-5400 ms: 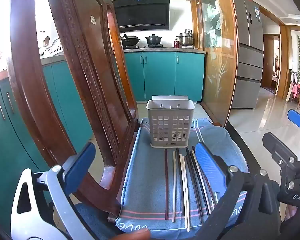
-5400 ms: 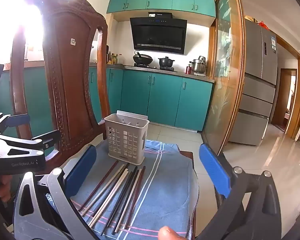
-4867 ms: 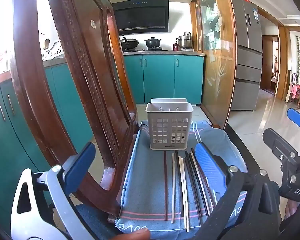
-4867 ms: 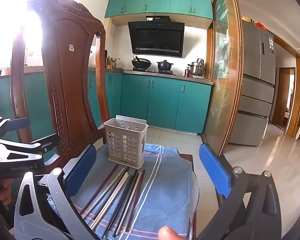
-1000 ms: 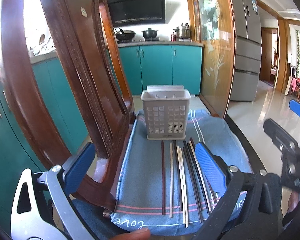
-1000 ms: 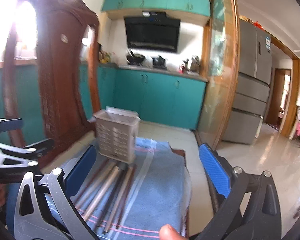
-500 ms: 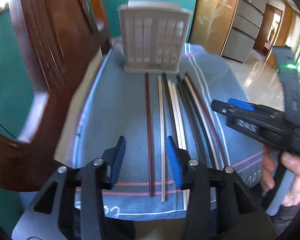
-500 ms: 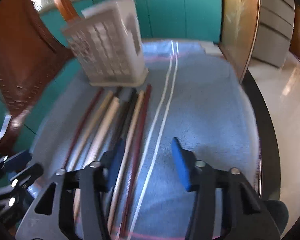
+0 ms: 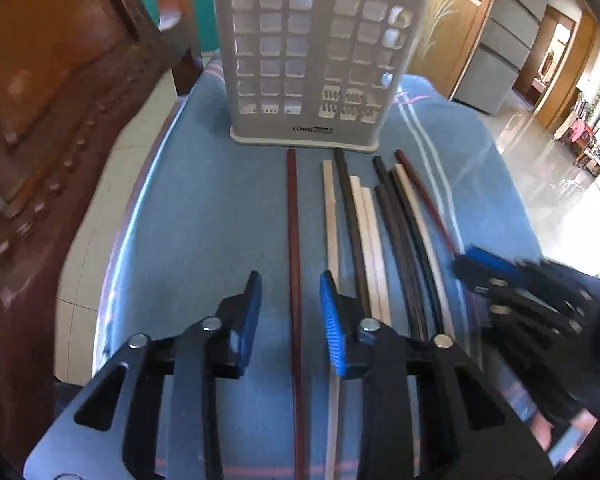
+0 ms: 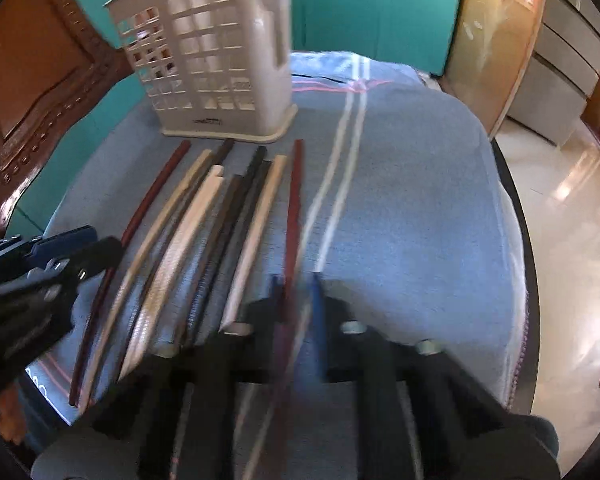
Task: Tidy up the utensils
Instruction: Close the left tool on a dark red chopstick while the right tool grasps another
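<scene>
While both tools are hovering low over the chopsticks [image 9: 364, 220] lying in a row on the blue cloth [image 9: 204, 208], the pick-up step is looking underway. The L tool [image 9: 290, 308] is sitting part-open, pads either side of the leftmost red-brown stick [image 9: 293, 220], not yet pinching it. The R tool [image 10: 296, 296] is looking narrow around the rightmost red-brown stick [image 10: 295, 184], but w/ blur I can't tell if it's gripping. The grey holder [image 9: 312, 60] is standing upright at the far end of the cloth, just beyond the stick tips, w/ nothing seen inside. Next, prob: closing on a stick, lifting it, tipping it upright and dropping it into the holder.
</scene>
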Demonstrator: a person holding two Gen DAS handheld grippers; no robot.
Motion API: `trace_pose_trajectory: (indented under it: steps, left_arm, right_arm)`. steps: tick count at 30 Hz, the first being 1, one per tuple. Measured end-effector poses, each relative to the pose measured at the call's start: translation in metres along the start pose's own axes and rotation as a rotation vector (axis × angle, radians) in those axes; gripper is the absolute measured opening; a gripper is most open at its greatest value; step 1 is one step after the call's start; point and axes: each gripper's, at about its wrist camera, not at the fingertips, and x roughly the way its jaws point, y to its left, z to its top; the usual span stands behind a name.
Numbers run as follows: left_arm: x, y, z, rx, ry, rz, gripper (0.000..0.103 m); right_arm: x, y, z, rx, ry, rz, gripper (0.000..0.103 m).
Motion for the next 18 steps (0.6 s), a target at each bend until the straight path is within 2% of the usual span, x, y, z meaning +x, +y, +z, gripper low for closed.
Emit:
trace_pose_trajectory:
  steps: [3,6,8,9,10,18]
  left_arm:
    - [0.013,0.005,0.005,-0.017,0.030,0.002,0.020]
    - [0.012,0.009,0.007,-0.023,0.032,-0.015,0.021]
    - [0.014,0.015,0.012,-0.046,0.035,-0.020,0.028]
    - [0.018,0.018,0.017,-0.048,0.037,-0.017,0.030]
    - [0.020,0.019,0.021,-0.048,0.042,-0.009,0.031]
    - [0.032,0.000,0.039,0.013,0.087,0.083,0.034]
  right_arm:
    - [-0.004,-0.018,-0.003,0.060,0.024,0.035,0.006]
    - [-0.012,-0.028,-0.008,0.082,0.033,0.052,0.007]
    - [-0.012,-0.031,-0.006,0.085,0.029,0.077,0.019]
    - [-0.011,-0.030,-0.004,0.079,0.022,0.057,0.030]
    - [-0.011,-0.029,-0.001,0.072,0.014,0.032,0.034]
    - [0.022,-0.011,0.028,-0.019,0.008,-0.100,0.034]
